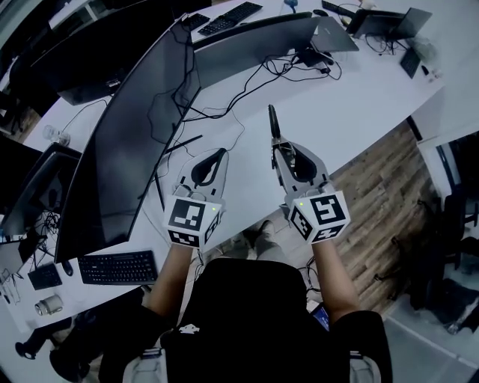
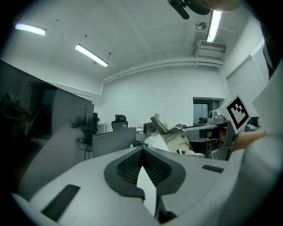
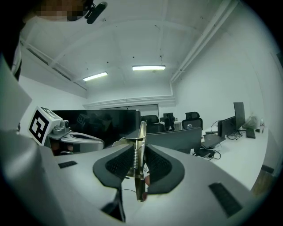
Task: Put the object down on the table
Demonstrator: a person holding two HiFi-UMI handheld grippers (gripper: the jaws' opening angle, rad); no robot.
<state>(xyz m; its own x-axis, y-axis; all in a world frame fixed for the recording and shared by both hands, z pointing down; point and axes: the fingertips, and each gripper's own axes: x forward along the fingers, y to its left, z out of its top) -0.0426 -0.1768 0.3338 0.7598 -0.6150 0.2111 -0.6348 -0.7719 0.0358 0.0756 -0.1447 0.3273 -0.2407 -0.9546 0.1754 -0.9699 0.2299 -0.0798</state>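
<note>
Spanning most of the head view, a white table carries everything else, with wood-plank floor showing past its near edge. Largest item on it: a dark curved monitor, standing to the left of both grippers. Behind it, a second monitor, seen from its grey back, with a laptop just beside it. Black cables trail over the table between the monitors and the grippers. One black keyboard lies at the lower left, another at the far top edge. Left gripper: held over the table's near part, beside the curved monitor; its fingers are together at the tips with nothing between them. Right gripper: held level with the left one, a little apart from it; its fingers are clamped on a metal tool. The tool is thin and edge-on in the right gripper view, with a coil spring showing between the pads. Seen from the head view, its dark end sticks out past the fingertips, pointing away from the person, over the table and not lying on it.
</note>
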